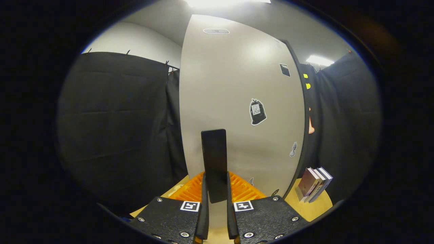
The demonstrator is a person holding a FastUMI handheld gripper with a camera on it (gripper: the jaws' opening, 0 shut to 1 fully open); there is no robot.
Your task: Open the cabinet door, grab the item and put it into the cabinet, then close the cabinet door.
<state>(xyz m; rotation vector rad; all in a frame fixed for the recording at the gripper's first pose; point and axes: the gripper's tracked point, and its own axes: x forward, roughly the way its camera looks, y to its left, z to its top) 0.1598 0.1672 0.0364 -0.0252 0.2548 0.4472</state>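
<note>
Tongs clamped on a flat dark slab standing upright between the fingers, long axis vertical, with the pale cabinet door dead ahead just beyond it and the orange tray underneath on the worktop.

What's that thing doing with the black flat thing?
A person's hand-held gripper is pinching a flat black slab between its two fingers and holding it upright. Right behind it is a tall pale cabinet door with stickers on it. An orange rack sits on the wooden table just past the fingers. A few books lean by the black curtain off to the side. The slab is not inside the cabinet yet.
</note>
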